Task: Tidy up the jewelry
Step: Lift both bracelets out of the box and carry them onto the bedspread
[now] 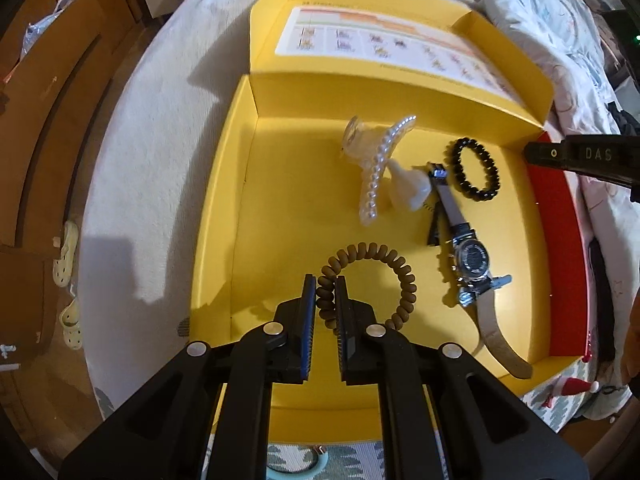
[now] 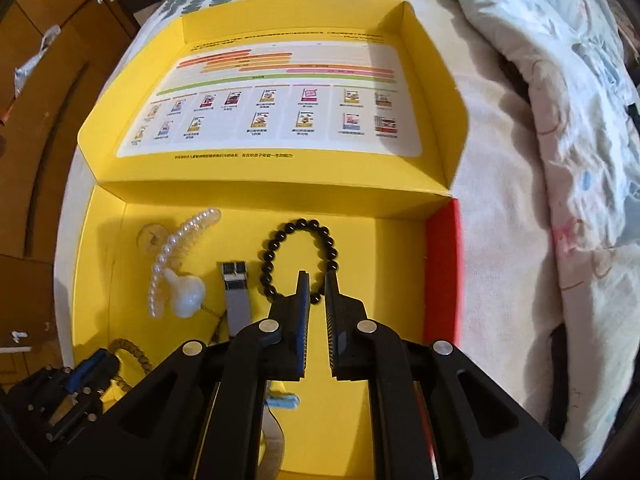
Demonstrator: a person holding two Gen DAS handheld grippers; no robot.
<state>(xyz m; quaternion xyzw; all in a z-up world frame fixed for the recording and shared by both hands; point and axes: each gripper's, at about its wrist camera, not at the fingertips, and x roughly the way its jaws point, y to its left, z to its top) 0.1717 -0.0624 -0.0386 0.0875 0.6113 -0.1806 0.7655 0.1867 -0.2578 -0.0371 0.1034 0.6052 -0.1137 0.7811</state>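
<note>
place: home bedroom | evidence: bed [image 1: 160, 160], rumpled quilt [image 2: 560, 80], wooden wardrobe [image 1: 48, 100], slippers [image 1: 66, 256]

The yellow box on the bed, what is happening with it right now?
A person with a claw in each hand is sorting jewelry in the yellow box. The left claw is closed on the brown spiral hair tie. The right claw has its tips around the black bead bracelet, with a bead in the narrow gap. A pearl hair clip and a wristwatch lie in the box too.
</note>
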